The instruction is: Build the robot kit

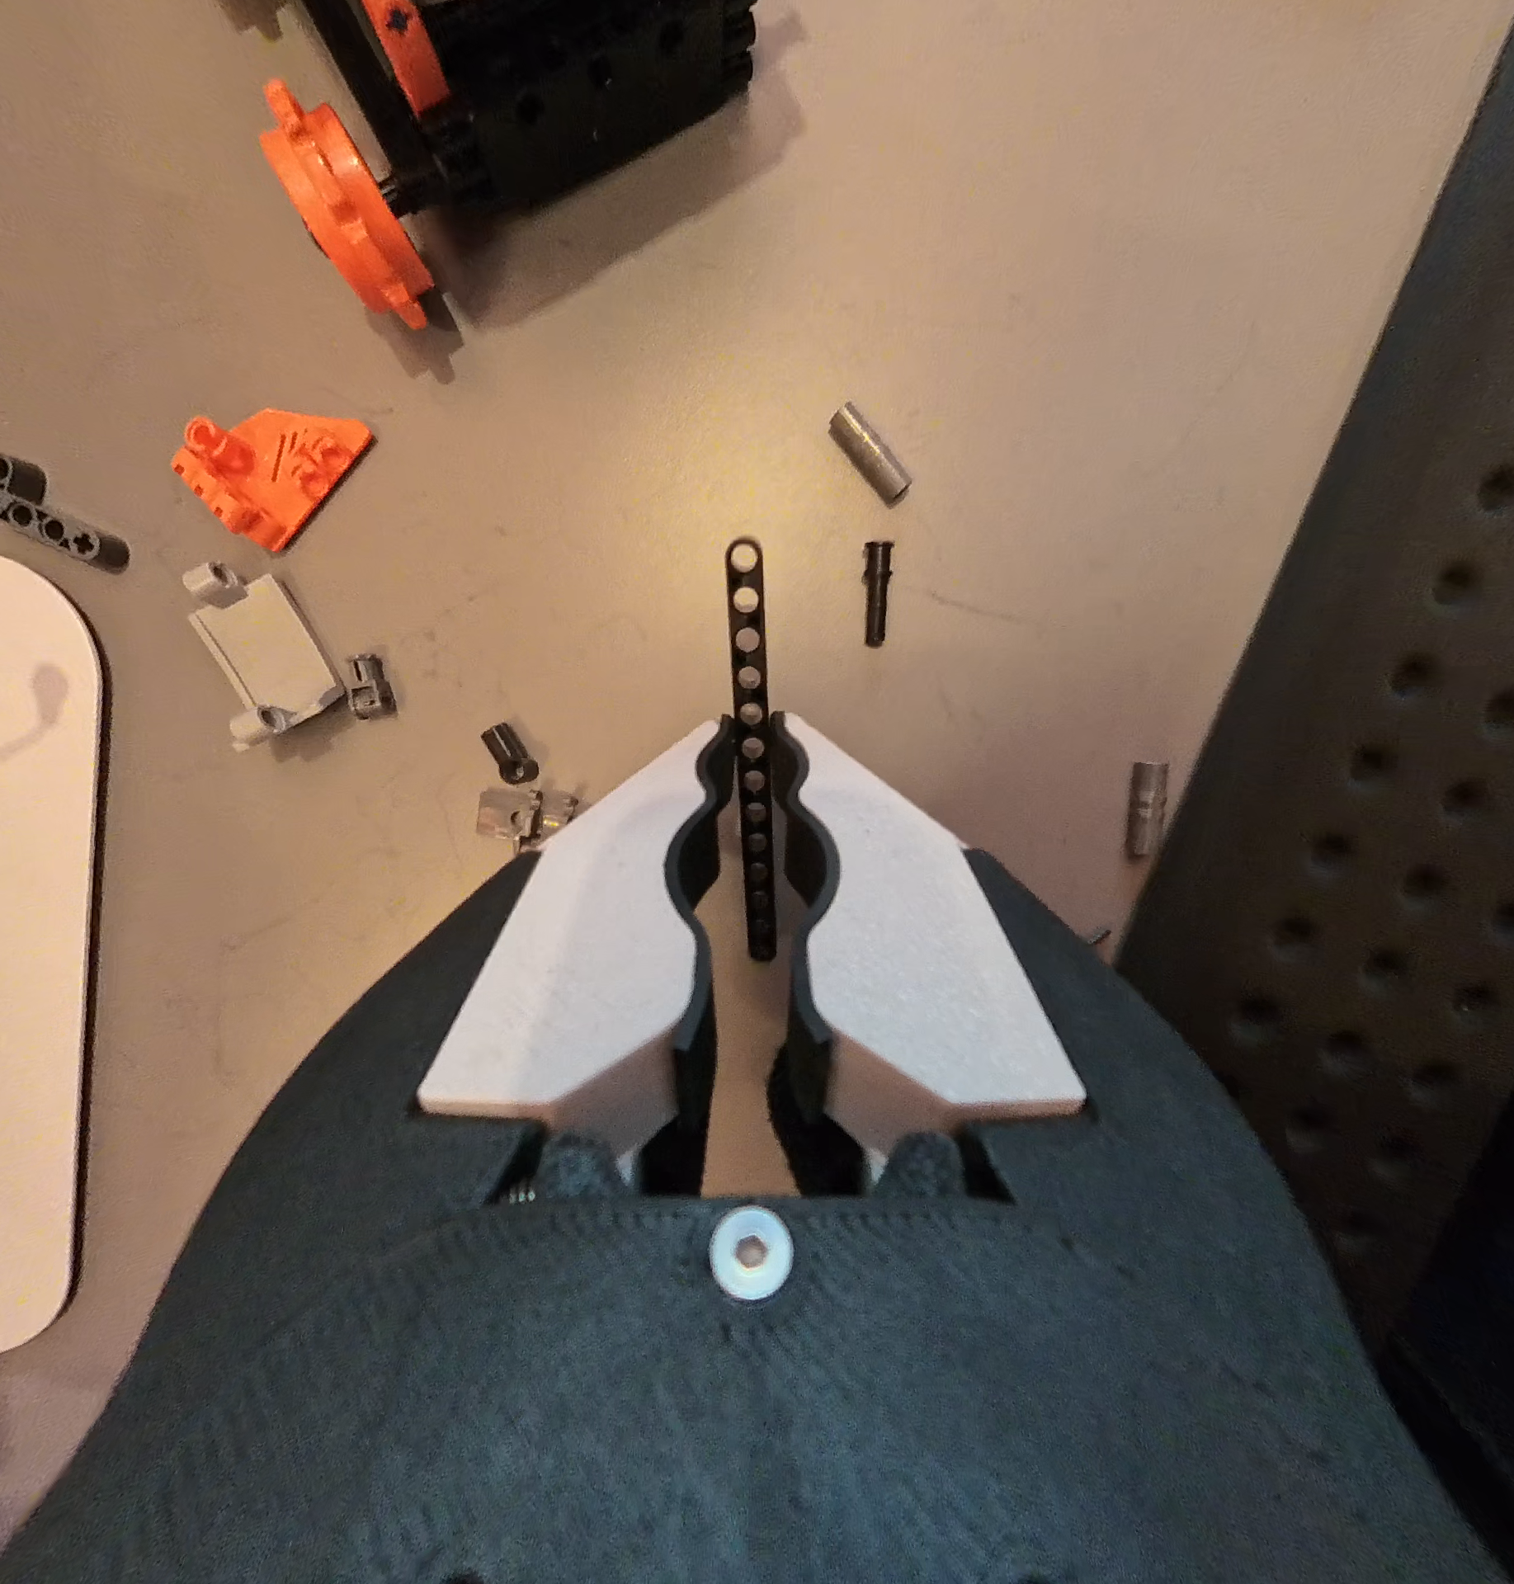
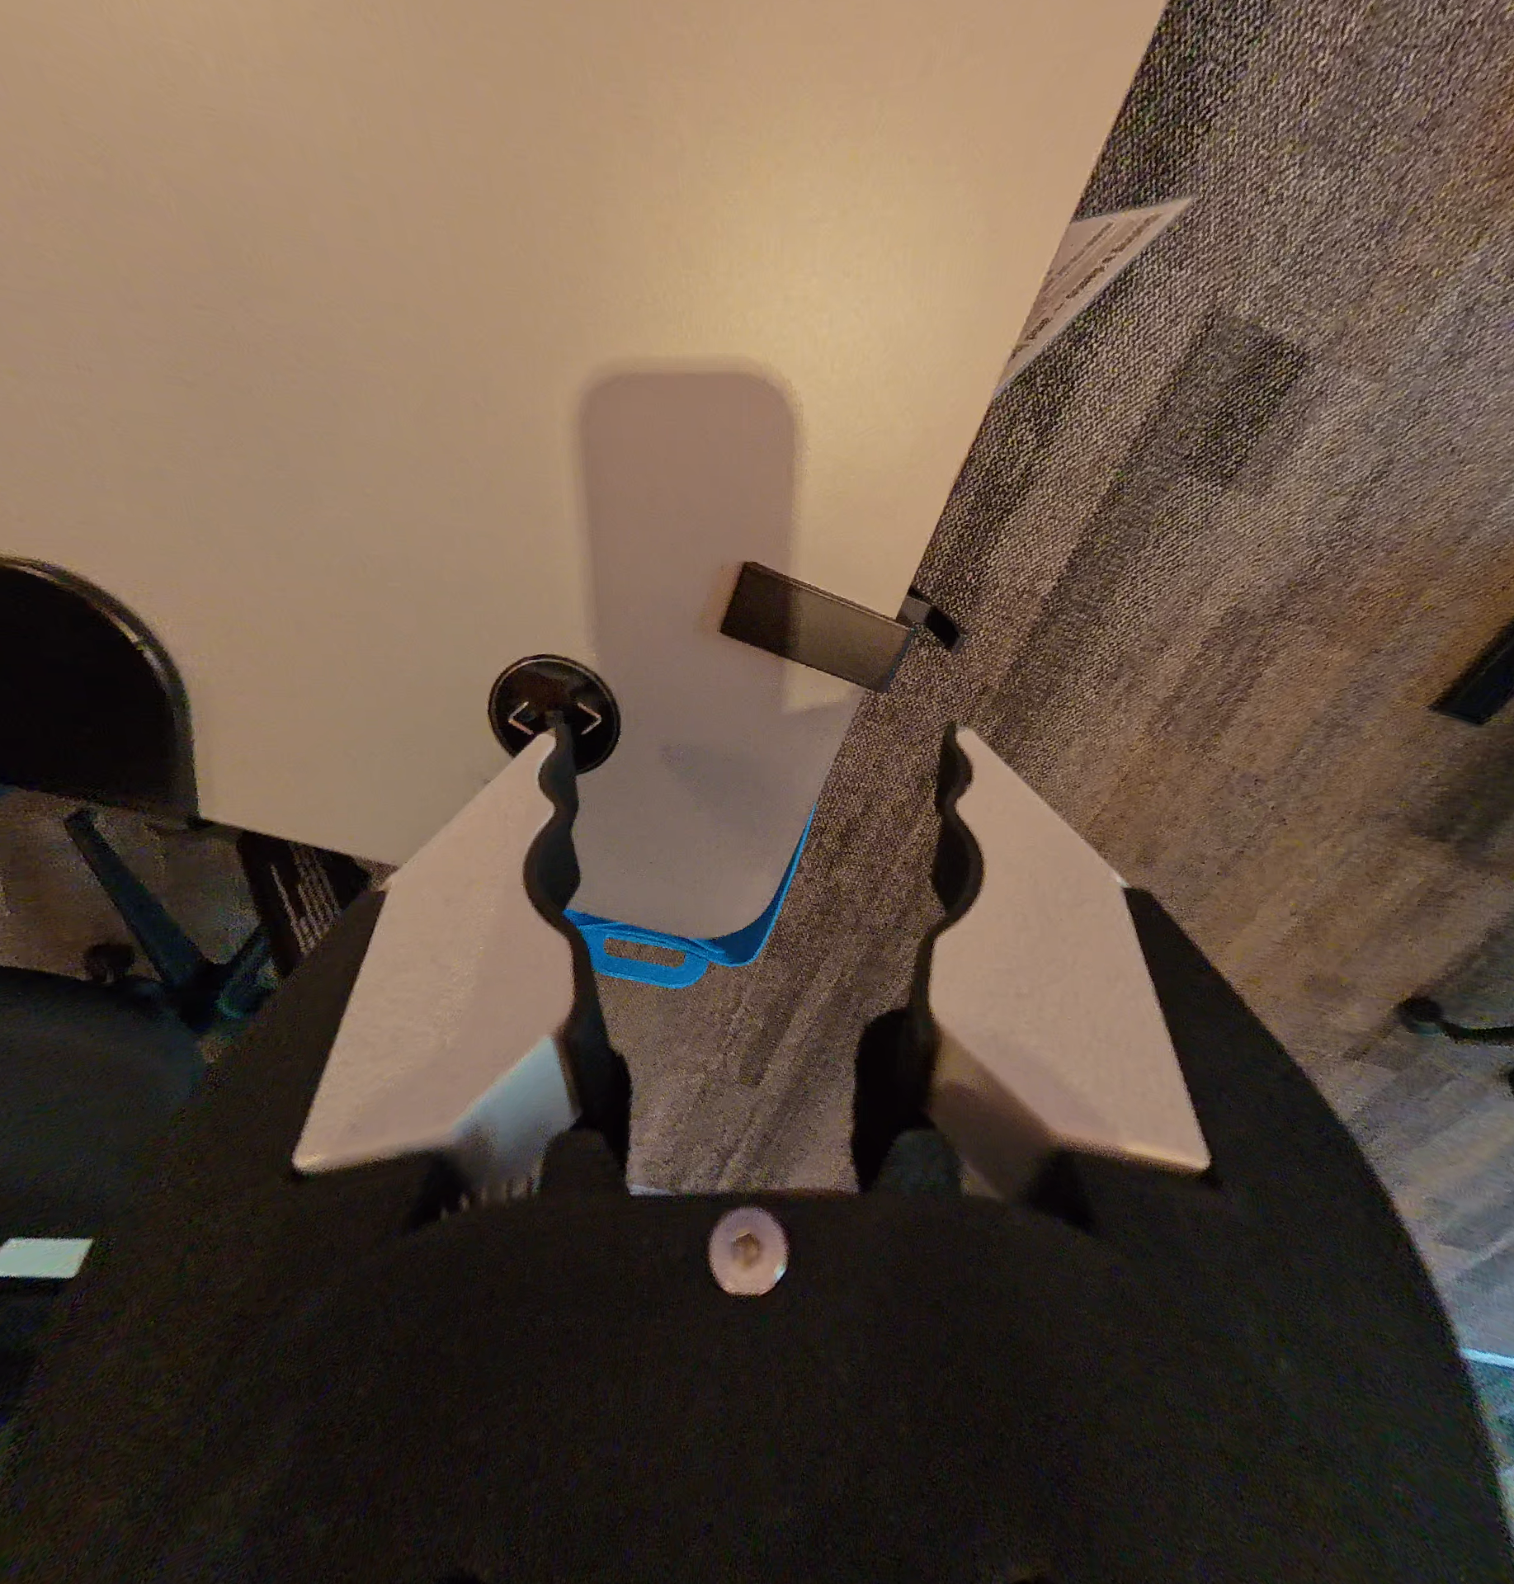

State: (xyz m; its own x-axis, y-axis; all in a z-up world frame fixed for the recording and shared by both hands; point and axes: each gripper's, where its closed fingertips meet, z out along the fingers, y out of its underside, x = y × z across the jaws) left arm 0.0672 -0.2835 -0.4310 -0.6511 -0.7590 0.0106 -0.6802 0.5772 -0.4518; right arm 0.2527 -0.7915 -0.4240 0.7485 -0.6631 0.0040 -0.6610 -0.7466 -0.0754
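Note:
My left gripper is shut on a long thin black beam with a row of holes. The beam sticks out forward past the fingertips above the beige table. A black pin and a grey tube lie just right of the beam's tip. My right gripper is open and empty. It hangs over the table's edge, with grey carpet beyond.
In the left wrist view a black and orange wheeled model sits at the top left. Below it lie an orange panel, grey panel, small connectors and a white board. A black perforated panel stands right. The right wrist view shows a round black knob, a black block and a blue tag.

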